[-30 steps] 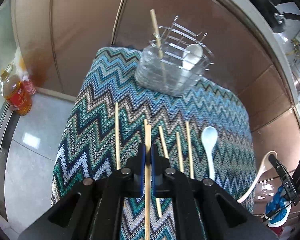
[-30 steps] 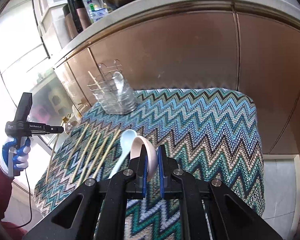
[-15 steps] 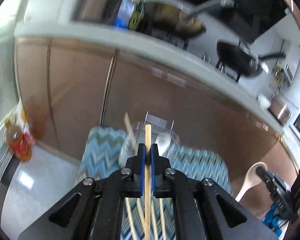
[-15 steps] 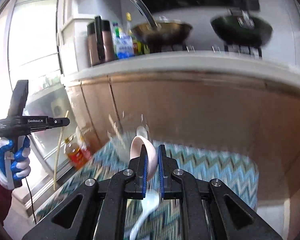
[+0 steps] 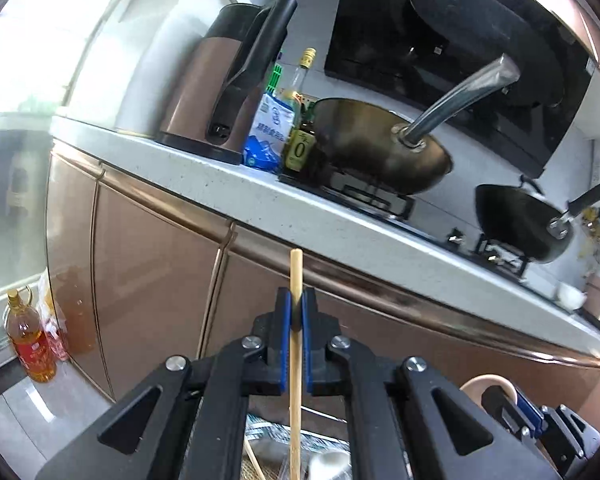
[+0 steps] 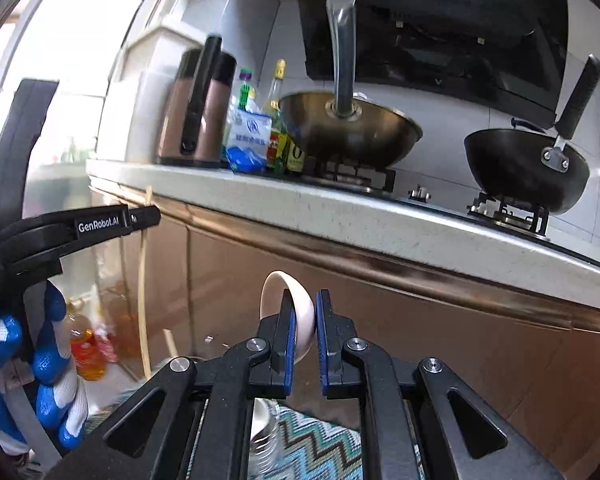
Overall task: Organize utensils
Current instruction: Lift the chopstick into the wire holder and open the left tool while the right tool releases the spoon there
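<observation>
Two tools show: the left tool (image 5: 296, 312) and the right tool (image 6: 302, 316). One chopstick (image 5: 295, 360) stands clamped in the left tool, and one more chopstick (image 5: 254, 460) shows below it. One spoon (image 6: 296, 312) sits clamped in the right tool, with one more white spoon (image 5: 328, 460) low beneath the left tool. Beyond both tools, up on the table (image 6: 340, 208), stand two woks: one brass-coloured wok (image 6: 352, 128) and one black wok (image 6: 528, 168). One brown kettle (image 5: 220, 88) stands there, with one blue-and-white bag (image 5: 270, 132) beside it. One gloved hand (image 6: 20, 380) shows left of the right tool. One orange bottle (image 5: 28, 340) stands on the floor, left of the left tool.
</observation>
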Tool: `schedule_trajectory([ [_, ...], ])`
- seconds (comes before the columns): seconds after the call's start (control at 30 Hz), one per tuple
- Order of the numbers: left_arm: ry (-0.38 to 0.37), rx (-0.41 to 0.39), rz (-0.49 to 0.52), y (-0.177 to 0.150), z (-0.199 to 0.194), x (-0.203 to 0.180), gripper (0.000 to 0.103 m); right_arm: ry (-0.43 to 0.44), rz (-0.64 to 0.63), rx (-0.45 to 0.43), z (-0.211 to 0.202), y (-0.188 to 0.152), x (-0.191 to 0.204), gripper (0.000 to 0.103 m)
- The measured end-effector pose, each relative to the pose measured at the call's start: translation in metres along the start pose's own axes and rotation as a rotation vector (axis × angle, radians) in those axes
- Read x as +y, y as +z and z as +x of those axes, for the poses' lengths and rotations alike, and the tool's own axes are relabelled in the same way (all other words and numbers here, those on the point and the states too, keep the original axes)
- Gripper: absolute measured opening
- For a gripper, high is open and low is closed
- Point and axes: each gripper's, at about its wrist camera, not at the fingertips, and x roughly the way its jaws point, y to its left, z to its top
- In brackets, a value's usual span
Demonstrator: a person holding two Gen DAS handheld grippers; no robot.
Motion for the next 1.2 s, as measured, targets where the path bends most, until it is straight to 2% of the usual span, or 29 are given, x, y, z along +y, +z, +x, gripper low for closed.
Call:
schedule_trajectory([
  [0.23, 0.030, 0.003, 0.016, -0.029, 0.040, 0.005, 0.005, -0.020, -0.016, 0.021, 0.032, -0.036, 0.006, 0.009],
  [0.37, 0.052, -0.017, 0.042, -0.042, 0.047, 0.007, 0.005, -0.007, -0.001, 0.035, 0.044, -0.051, 0.008, 0.010],
  [0.47, 0.047, -0.006, 0.047, -0.049, 0.050, 0.011, 0.006, 0.017, 0.007, 0.046, 0.046, -0.059, 0.011, 0.014],
  [0.53, 0.042, 0.004, 0.054, -0.051, 0.047, 0.012, 0.007, 0.028, 0.011, 0.054, 0.046, -0.062, 0.012, 0.025],
  [0.6, 0.026, 0.014, 0.057, -0.051, 0.043, 0.013, 0.012, 0.040, 0.019, 0.062, 0.045, -0.063, 0.013, 0.032],
  [0.67, 0.010, 0.022, 0.060, -0.048, 0.037, 0.014, 0.024, 0.038, 0.024, 0.064, 0.042, -0.061, 0.014, 0.033],
  [0.73, 0.010, 0.025, 0.061, -0.044, 0.030, 0.017, 0.028, 0.037, 0.037, 0.064, 0.039, -0.059, 0.014, 0.036],
  [0.93, 0.023, 0.024, 0.083, -0.027, -0.003, 0.024, 0.030, 0.014, 0.039, 0.068, 0.017, -0.044, 0.014, 0.037],
  [1.2, 0.031, 0.007, 0.116, 0.001, -0.068, 0.028, 0.034, 0.002, 0.049, -0.009, -0.054, -0.009, 0.006, 0.037],
])
